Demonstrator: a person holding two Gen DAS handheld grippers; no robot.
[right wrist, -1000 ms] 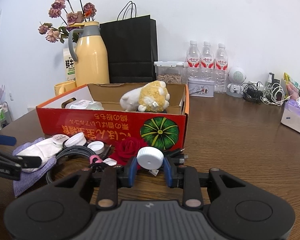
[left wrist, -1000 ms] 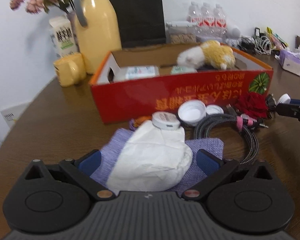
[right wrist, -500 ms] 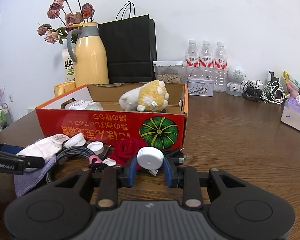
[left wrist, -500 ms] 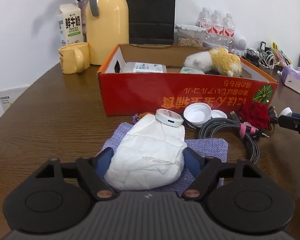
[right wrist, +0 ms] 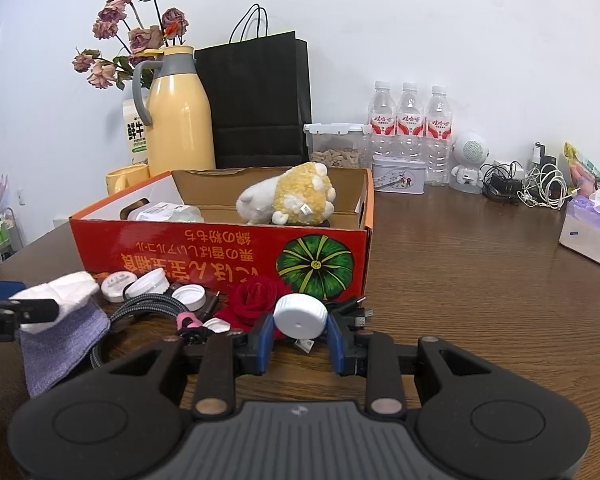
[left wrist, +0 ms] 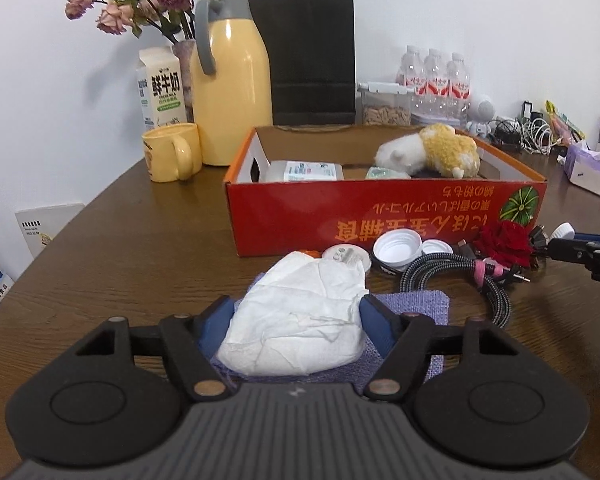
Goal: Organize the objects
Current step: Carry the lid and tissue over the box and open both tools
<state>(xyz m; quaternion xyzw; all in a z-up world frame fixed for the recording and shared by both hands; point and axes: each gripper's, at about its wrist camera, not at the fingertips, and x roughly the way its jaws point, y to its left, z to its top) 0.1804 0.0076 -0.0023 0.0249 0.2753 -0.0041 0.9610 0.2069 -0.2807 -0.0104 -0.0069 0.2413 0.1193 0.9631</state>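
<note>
In front of the red box (left wrist: 384, 216), the left gripper (left wrist: 296, 320) is clenching a crumpled white tissue (left wrist: 300, 320) and the right gripper (right wrist: 300, 336) is gripping a white cap (right wrist: 300, 316), likely for boxing.

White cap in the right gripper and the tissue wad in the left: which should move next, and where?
Probably lift the white cap over the red box front wall and drop it inside. The right gripper is shut on it, the box stands directly behind it, and the floor beside the plush toy looks free.
</note>
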